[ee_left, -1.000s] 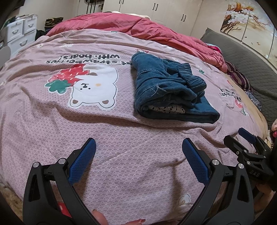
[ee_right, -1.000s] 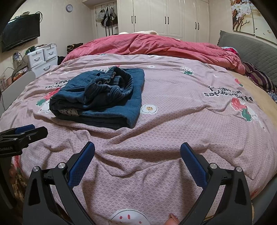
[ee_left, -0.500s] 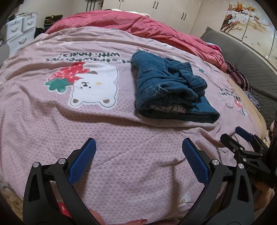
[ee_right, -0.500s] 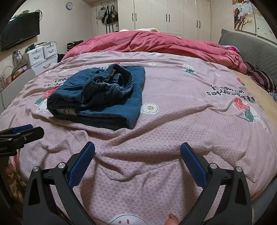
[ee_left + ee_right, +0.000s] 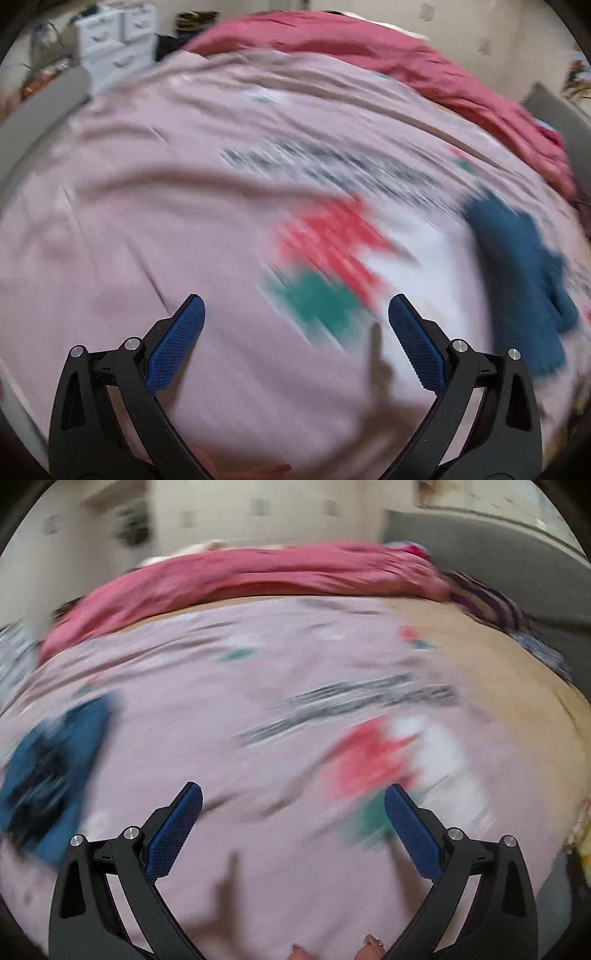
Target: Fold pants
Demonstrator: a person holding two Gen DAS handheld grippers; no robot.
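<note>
Pink bedspread (image 5: 155,206), blurred, pants (image 5: 524,266) probably folded

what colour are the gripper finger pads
Blue with a fine textured grid, on black arms; the pads show sharpest in the left wrist view.

Blurred pants (image 5: 48,775) left of spread, empty right gripper (image 5: 293,825).
</note>
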